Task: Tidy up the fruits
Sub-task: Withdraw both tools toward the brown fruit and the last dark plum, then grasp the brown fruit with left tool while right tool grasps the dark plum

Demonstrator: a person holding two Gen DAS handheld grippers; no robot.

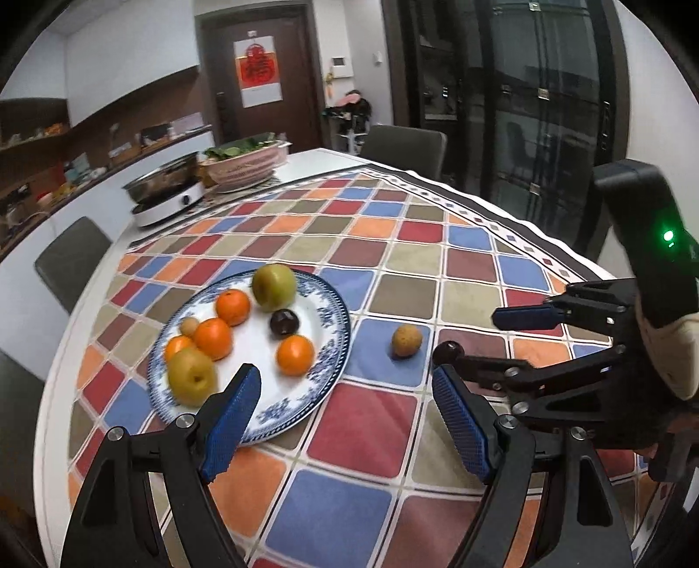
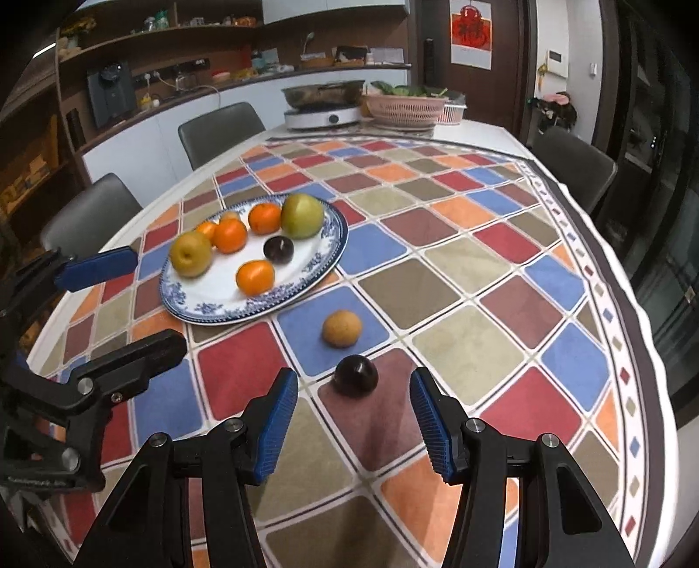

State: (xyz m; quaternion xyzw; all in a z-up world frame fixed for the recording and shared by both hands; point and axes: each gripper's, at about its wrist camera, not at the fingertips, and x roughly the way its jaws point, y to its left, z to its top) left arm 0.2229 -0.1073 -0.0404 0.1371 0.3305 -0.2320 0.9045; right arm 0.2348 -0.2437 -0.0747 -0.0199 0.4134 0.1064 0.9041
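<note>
Right gripper point(image 2: 354, 415) half-open, empty, near dark plum point(image 2: 356, 375); left gripper point(image 1: 345, 410) wide, empty.

Dark plum point(image 1: 448, 351) half hidden behind right gripper point(image 1: 476, 336); shelf items point(image 2: 192, 19) too small to tell.

I see a blue-and-white patterned plate point(image 2: 306, 279) on the checkered cloth, carrying four oranges point(image 2: 255, 276), two yellow-green pears point(image 2: 191, 254), one dark plum point(image 2: 278, 249) and a small tan fruit point(image 1: 189, 326). Off the plate, just beside its rim, a brown round fruit point(image 2: 341, 328) lies on a blue square; near it a second dark plum point(image 2: 356, 375) sits on a maroon square.
</note>
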